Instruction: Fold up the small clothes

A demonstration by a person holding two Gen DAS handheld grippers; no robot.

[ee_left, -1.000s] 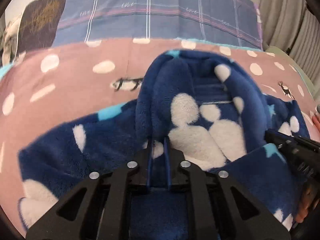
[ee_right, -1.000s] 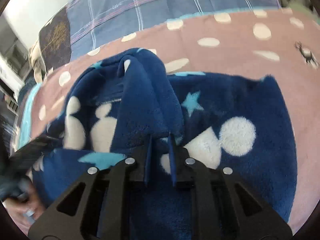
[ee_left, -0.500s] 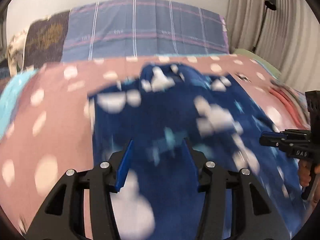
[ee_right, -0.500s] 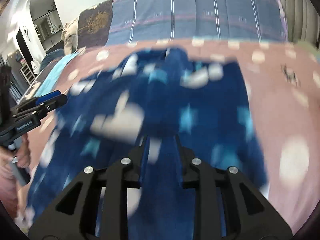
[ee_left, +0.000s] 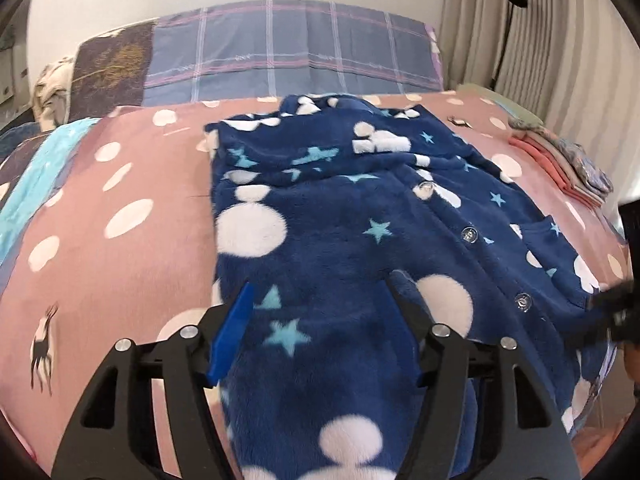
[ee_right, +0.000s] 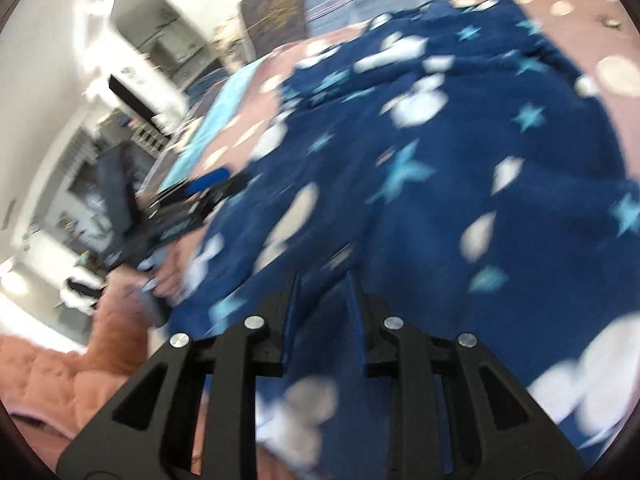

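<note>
A navy fleece pajama top [ee_left: 352, 216] with white dots, light-blue stars and clear buttons lies spread on the pink dotted bedspread [ee_left: 120, 216]. My left gripper [ee_left: 320, 284] is open wide and empty, low over the garment's near hem. My right gripper [ee_right: 322, 280] is partly open over the same garment [ee_right: 460, 152]; that view is blurred by motion. The left gripper also shows in the right wrist view [ee_right: 200, 188], held in a hand at the garment's left edge.
A blue plaid pillow [ee_left: 288, 60] and a dark patterned pillow [ee_left: 112, 68] lie at the head of the bed. A stack of folded clothes [ee_left: 568, 168] sits at the right edge. Curtains [ee_left: 540, 40] hang at the right.
Both grippers let go of the garment's folds and pulled back. The top now lies spread flat. The left jaws opened wide; the right jaws opened partly and the right gripper swings left.
</note>
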